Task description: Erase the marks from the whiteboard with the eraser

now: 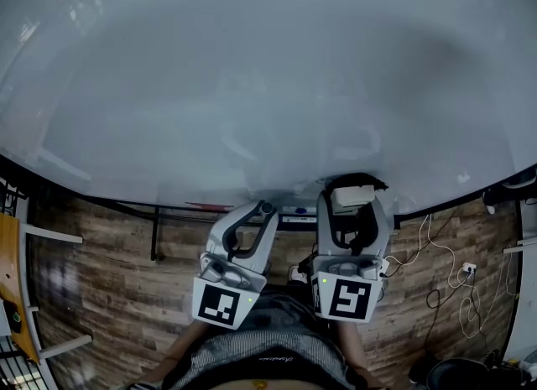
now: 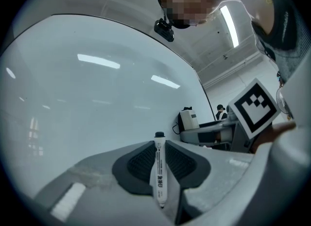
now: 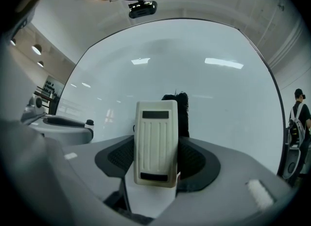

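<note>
The right gripper was closed on the eraser, a ribbed cream plastic block with dark felt behind, held upright, probably so that the felt could meet the whiteboard. The left gripper pinched a thin white marker, likely kept aside. The glossy whiteboard showed no clear marks

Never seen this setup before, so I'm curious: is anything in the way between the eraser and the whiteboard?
Nothing visible. The eraser, held in the right gripper, faces the whiteboard directly; the left gripper, holding a marker, sits beside it.
</note>
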`<control>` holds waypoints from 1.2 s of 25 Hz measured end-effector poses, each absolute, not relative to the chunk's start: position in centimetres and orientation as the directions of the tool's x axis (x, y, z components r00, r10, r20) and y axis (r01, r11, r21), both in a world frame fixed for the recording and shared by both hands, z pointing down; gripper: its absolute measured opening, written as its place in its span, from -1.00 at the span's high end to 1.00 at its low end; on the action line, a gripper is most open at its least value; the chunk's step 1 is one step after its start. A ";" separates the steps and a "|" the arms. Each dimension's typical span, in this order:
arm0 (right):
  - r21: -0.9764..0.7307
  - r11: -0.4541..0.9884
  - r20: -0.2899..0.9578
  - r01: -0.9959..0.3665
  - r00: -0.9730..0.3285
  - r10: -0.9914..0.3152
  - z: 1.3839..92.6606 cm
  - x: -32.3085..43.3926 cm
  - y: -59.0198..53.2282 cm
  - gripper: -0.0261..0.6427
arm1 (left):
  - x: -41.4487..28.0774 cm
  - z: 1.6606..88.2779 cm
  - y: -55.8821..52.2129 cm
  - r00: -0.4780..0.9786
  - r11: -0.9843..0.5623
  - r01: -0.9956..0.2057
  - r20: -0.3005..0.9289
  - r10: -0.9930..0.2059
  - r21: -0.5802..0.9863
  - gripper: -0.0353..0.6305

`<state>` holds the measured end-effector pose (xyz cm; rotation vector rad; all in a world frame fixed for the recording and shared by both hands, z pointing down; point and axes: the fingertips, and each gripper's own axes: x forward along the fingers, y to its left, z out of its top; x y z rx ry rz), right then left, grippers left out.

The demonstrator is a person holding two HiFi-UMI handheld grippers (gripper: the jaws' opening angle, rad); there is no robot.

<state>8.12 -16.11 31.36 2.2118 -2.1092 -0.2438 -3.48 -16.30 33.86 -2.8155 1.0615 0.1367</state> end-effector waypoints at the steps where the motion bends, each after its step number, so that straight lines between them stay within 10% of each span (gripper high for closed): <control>1: 0.169 -0.050 -0.063 -0.984 0.040 -0.997 31.3 7.8 -16.2 0.15 | -3.7 33.9 -16.3 0.748 -0.743 -0.663 -0.126 -0.652 -0.090 0.66; 30: 0.218 0.214 -0.120 -0.952 -0.243 -0.962 30.4 -8.3 -19.4 0.15 | -14.8 34.9 -17.6 0.652 -0.646 -0.758 -0.101 -0.751 -0.087 0.66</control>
